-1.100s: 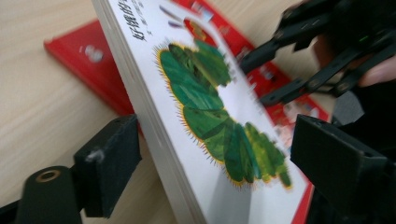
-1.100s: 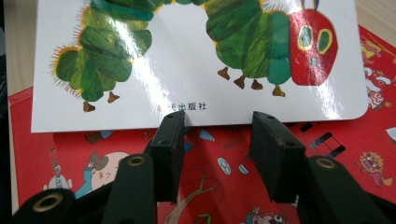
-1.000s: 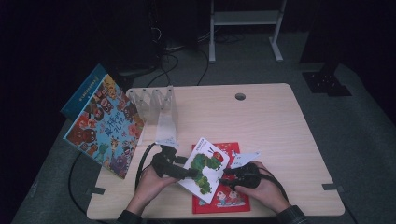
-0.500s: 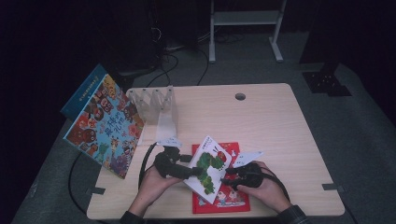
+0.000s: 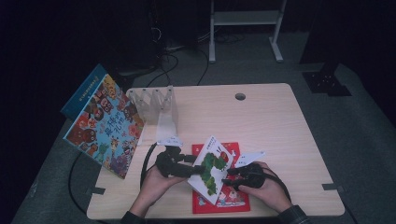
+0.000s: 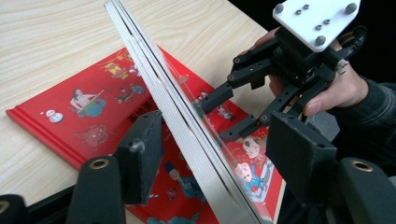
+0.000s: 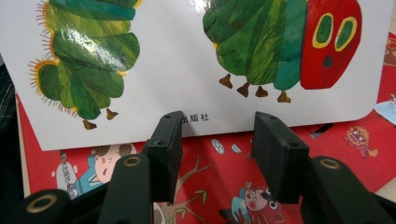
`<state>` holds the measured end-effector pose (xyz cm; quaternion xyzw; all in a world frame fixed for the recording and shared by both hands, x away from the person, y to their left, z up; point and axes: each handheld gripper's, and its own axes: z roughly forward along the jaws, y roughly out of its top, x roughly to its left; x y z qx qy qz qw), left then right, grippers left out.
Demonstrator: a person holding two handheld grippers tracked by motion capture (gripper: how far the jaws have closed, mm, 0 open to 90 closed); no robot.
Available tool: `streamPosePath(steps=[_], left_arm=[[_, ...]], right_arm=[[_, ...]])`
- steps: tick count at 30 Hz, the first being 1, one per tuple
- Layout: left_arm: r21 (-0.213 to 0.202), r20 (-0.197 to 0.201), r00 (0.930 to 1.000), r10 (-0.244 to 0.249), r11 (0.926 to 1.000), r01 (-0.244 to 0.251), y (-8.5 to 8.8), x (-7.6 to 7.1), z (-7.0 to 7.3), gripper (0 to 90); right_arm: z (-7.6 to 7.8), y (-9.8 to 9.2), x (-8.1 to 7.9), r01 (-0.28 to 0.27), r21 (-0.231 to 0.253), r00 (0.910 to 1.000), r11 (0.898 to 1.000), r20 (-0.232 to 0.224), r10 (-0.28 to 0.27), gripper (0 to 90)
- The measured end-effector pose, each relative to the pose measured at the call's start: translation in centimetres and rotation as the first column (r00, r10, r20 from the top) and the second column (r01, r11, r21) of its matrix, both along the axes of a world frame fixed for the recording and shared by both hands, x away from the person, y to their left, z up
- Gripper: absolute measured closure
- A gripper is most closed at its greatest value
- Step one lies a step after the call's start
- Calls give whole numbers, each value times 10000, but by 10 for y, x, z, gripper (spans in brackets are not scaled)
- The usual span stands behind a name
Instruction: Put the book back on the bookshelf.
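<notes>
A white board book with a green caterpillar on its cover [image 5: 212, 168] stands steeply tilted on a red picture book [image 5: 231, 198] that lies flat near the table's front edge. My left gripper [image 5: 187, 165] straddles the white book's raised edge [image 6: 187, 130]. Its jaws have just been closing; one pad [image 6: 140, 154] is close to the back cover, the other stands clear. My right gripper [image 5: 231, 179] is open, with its fingertips [image 7: 170, 128] at the lower edge of the cover [image 7: 187, 56] and nothing between the pads. The red book [image 7: 210, 154] shows below.
A large colourful book [image 5: 102, 126] leans upright at the table's left edge. Beside it stands a clear slotted rack [image 5: 156, 107]. A white card [image 5: 250, 158] lies by the right hand. A cable hole [image 5: 240, 96] sits at the table's far side.
The left gripper has edged in on the white book's raised edge and its jaws stand narrower. The right gripper has kept its place.
</notes>
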<state>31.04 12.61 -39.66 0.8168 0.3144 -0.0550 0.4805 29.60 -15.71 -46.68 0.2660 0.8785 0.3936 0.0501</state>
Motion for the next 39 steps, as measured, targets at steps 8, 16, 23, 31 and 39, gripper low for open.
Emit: streamPosePath(steps=[8,16,23,31,39], left_arm=[[192,286,9996,54,9998,-60,-8,-1,5,461],[583,166,9992,372,9976,-381,-10,-2,6,591],[262,92,9997,219,9994,-222,-13,-2,8,586],[-3,120,9999,-38,10000,38,-17,-2,9,444],[-204,4,10000,-72,9998,72,-17,-1,9,381]], right_arm=[[0,-4,-2,102,13,9999,9999,-30,-102,532],[1,-8,-3,252,20,9997,9997,-66,-252,540],[1,-9,-4,337,175,9994,9993,-117,-335,556],[1,-7,-5,404,249,9992,9989,-34,-403,553],[1,-6,-5,456,221,9990,9987,25,-457,553]])
